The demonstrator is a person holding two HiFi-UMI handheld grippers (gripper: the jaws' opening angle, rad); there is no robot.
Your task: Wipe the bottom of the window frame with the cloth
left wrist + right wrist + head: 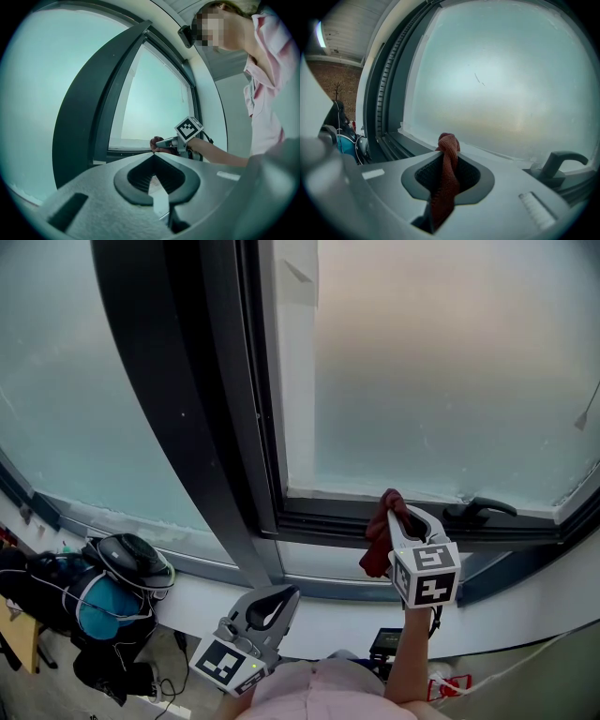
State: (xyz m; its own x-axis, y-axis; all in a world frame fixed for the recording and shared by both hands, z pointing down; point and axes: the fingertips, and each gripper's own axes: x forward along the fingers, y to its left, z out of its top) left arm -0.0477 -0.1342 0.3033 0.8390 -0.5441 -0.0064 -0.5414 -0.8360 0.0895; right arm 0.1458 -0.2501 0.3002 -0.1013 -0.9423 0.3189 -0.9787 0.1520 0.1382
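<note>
Head view: right gripper (405, 517) up at the window frame (328, 517) bottom rail, left gripper (272, 604) low, well behind it.
Left gripper view: jaws together, empty.
Right gripper view: jaws clamped on the cloth (446, 173), bunched past the tips.
I'd say the whole rail is left to wipe.

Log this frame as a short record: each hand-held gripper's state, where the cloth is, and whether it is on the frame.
right hand-held gripper: shut on the dark red woven cloth
left hand-held gripper: shut, empty, held low near the person's body
cloth position: bunched up at the dark bottom window frame rail, left of the black window handle
contact: cannot tell whether the cloth touches the rail
</note>
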